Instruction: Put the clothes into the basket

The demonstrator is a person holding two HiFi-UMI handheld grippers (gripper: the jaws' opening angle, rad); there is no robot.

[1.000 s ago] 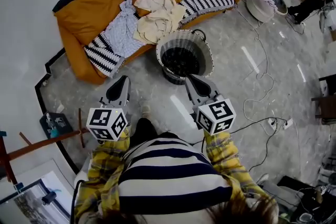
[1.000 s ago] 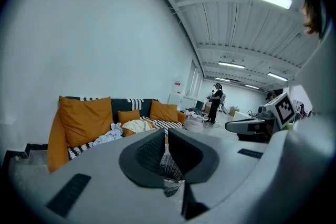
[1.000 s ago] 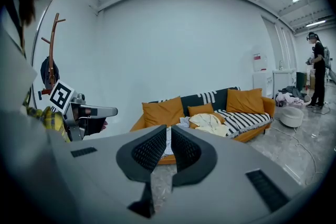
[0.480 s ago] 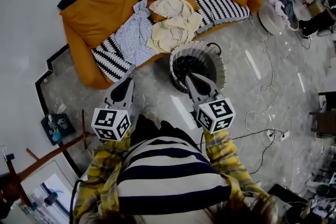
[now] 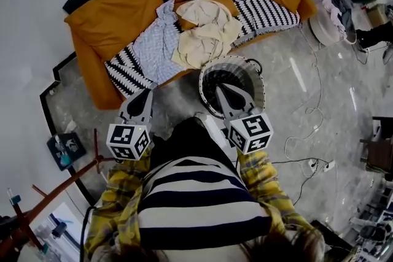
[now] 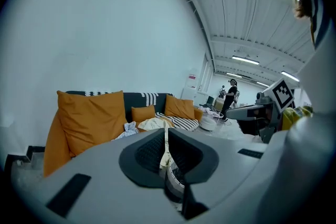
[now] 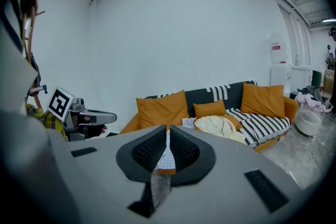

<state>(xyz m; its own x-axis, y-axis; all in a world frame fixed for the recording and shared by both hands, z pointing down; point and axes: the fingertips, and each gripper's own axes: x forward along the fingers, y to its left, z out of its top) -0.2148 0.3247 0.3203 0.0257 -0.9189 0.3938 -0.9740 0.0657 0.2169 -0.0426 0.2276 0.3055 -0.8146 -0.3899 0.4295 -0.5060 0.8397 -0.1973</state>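
Observation:
A cream garment (image 5: 206,30) and a pale blue patterned garment (image 5: 158,41) lie on the orange sofa (image 5: 116,12); both also show in the right gripper view, the cream garment (image 7: 215,126) to the right of the blue one (image 7: 188,122). The round striped basket (image 5: 253,73) stands on the floor in front of the sofa, dark inside. My right gripper (image 5: 221,88) is shut and empty, its tip over the basket's near rim. The left gripper (image 5: 148,92), also shut and empty, hangs over the floor left of the basket. Between the left gripper's (image 6: 165,131) shut jaws I see the sofa.
A white round stand with clothes on it (image 5: 325,24) sits right of the sofa. Cables (image 5: 307,113) trail over the marble floor at the right. A wooden rack (image 5: 49,175) stands at the lower left. A person (image 6: 231,94) stands far off in the room.
Both grippers have travelled forward toward the sofa. The right one now reaches over the basket's near rim; the left one is nearer the sofa's front. Both jaws stayed shut.

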